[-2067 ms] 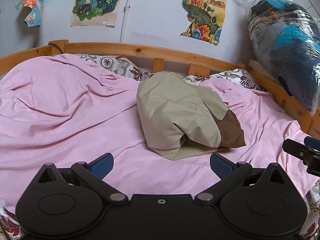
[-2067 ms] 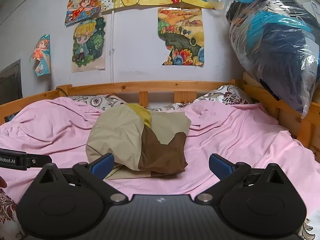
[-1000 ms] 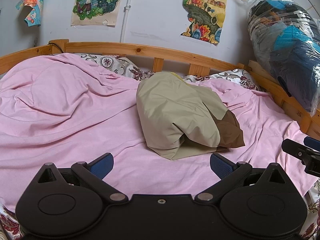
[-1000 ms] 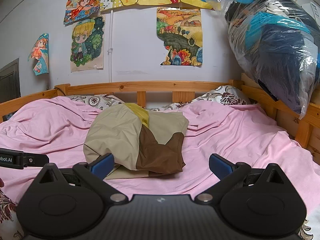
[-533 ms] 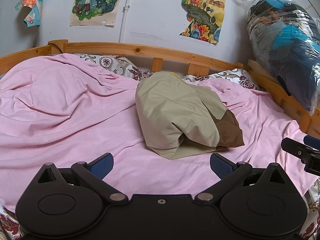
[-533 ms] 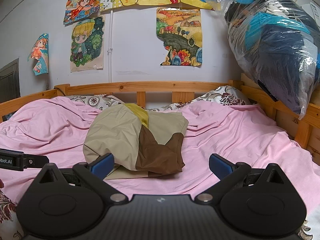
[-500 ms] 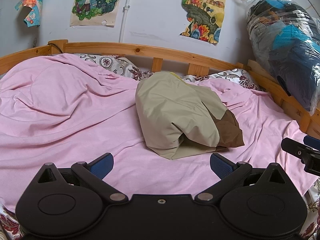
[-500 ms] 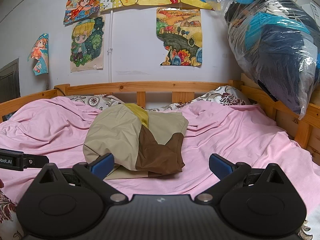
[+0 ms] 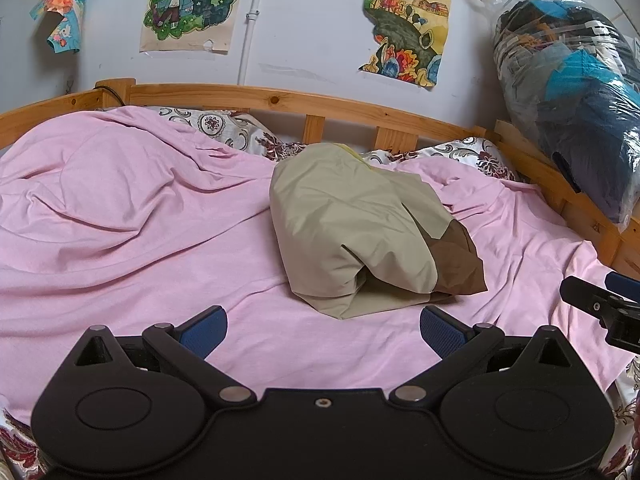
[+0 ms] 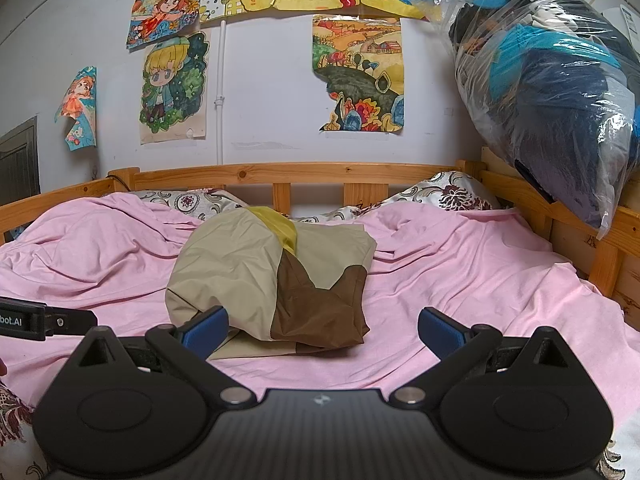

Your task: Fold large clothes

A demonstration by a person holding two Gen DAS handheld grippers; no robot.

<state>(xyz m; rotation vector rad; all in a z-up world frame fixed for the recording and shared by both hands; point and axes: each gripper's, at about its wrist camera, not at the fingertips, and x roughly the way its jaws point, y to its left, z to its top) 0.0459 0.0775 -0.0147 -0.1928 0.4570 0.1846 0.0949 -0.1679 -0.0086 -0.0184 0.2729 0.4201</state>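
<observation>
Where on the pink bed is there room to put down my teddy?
Left of the folded beige garment, the pink sheet lies bare. There is also room between garment and right bed rail. The middle is crowded.

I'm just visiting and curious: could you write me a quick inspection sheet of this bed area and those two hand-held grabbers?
Surface: pink sheet, wrinkled, over a wooden bed frame.
Job's things: beige and brown garment, bundled mid-bed.
Clutter: patterned pillows by the headboard.
Grippers: left gripper and right gripper both open, holding nothing.
Cables: thin dark cable at the frame's far left corner post.
Surroundings: drawings taped on the wall; plastic bag of clothes, right.
</observation>
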